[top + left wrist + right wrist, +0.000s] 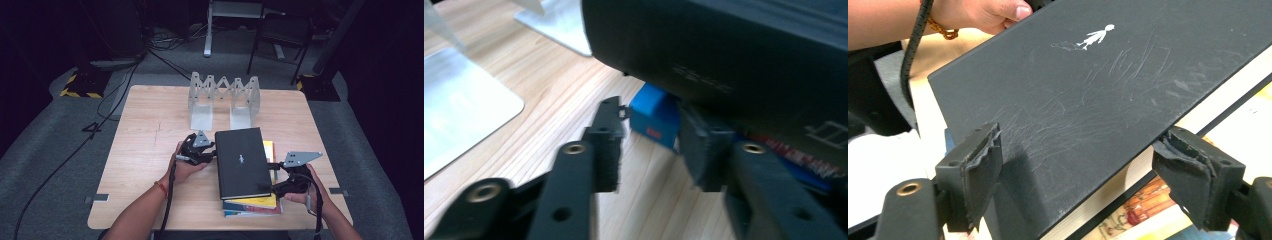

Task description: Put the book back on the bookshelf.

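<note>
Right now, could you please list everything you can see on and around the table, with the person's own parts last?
Black book: one, black with a small white figure, on top of the stack at the table's near right.
Books under it: at least two, yellow and blue edges showing.
Metal book rack: one, grey, far middle of the table.
Table: one, light wood.
Chair: one, dark, on the floor beyond the table.
Left gripper: black, at the black book's left edge, jaws apart.
Right gripper: black, one jaw on the black book's cover, one by its page edge.
Hands: two, one on each gripper.
</note>
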